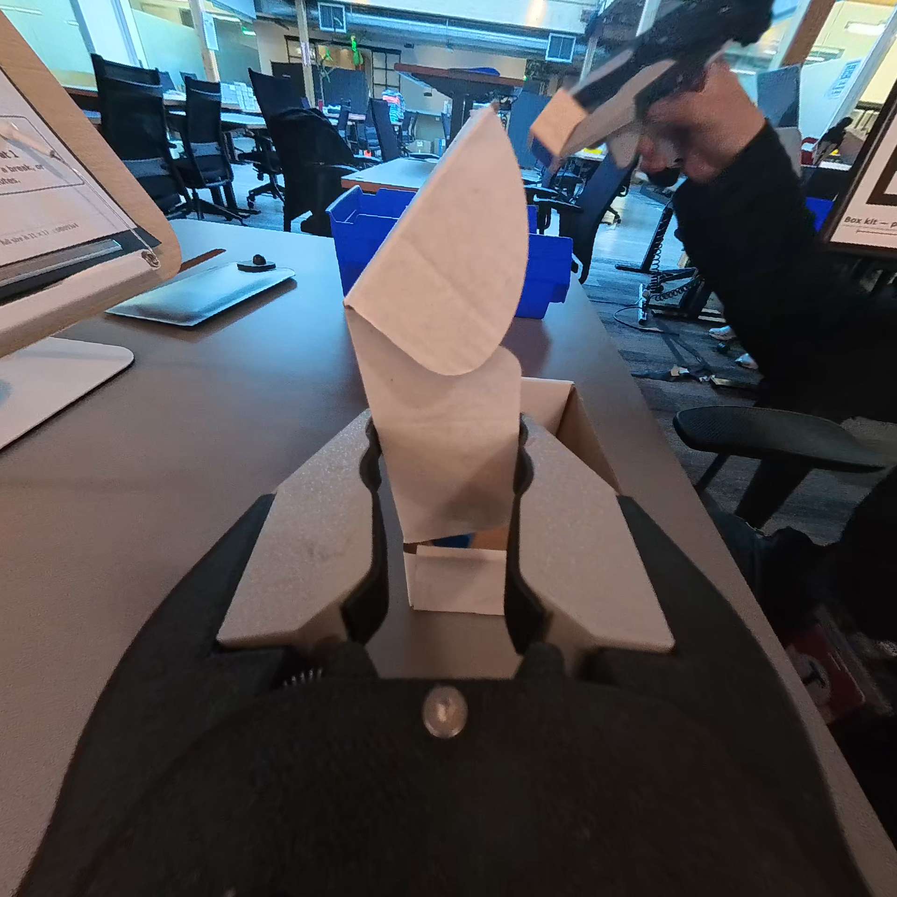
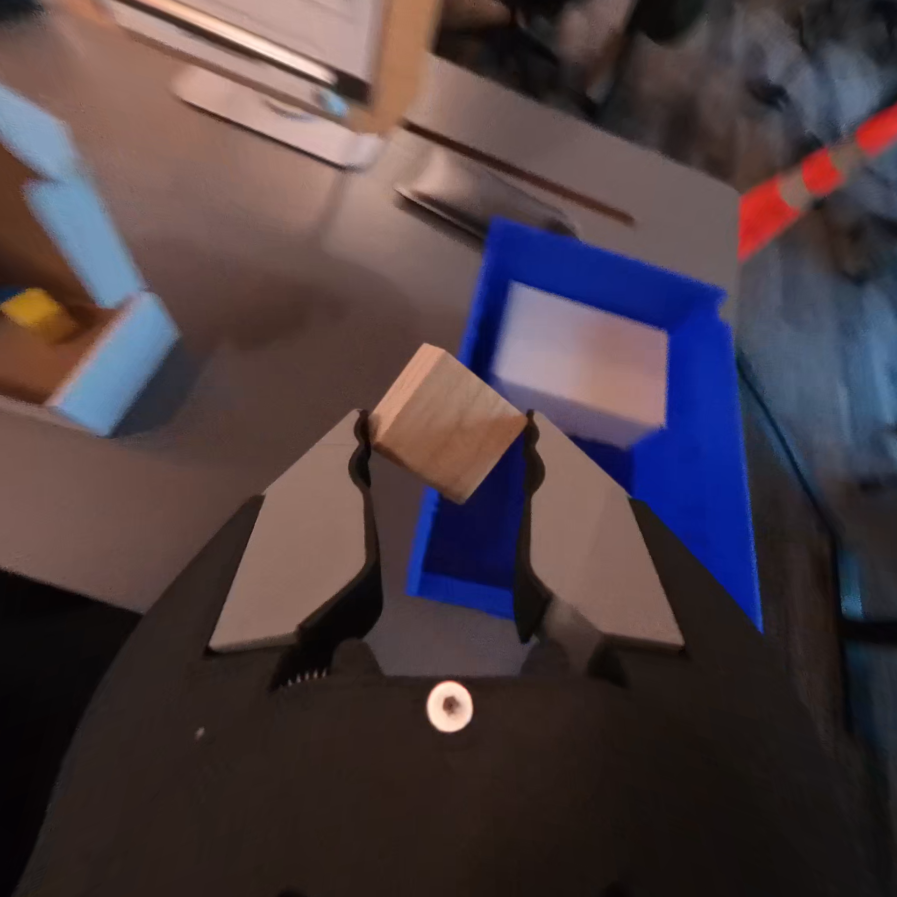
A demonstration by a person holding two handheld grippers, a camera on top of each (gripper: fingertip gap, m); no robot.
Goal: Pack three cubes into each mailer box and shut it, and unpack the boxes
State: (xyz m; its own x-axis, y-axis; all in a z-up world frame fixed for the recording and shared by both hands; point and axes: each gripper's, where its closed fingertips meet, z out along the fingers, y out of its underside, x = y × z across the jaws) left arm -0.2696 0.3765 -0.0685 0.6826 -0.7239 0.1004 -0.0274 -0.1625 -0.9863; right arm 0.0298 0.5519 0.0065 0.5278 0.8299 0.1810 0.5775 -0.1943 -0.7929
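Right wrist view: right hand-held gripper point(image 2: 444, 429) clamps wooden cube point(image 2: 444, 420).

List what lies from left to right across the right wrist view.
Open cardboard mailer box holding a yellow cube → plain wooden cube in the right claw → blue plastic bin → red-striped strip.

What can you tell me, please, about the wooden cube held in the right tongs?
The wooden cube is plain pale wood with faint grain and crisp edges. It sits tilted, pinched at the tips of the right tongs, held in the air above the near end of the blue bin. Nothing else touches it. The left view shows it raised high.
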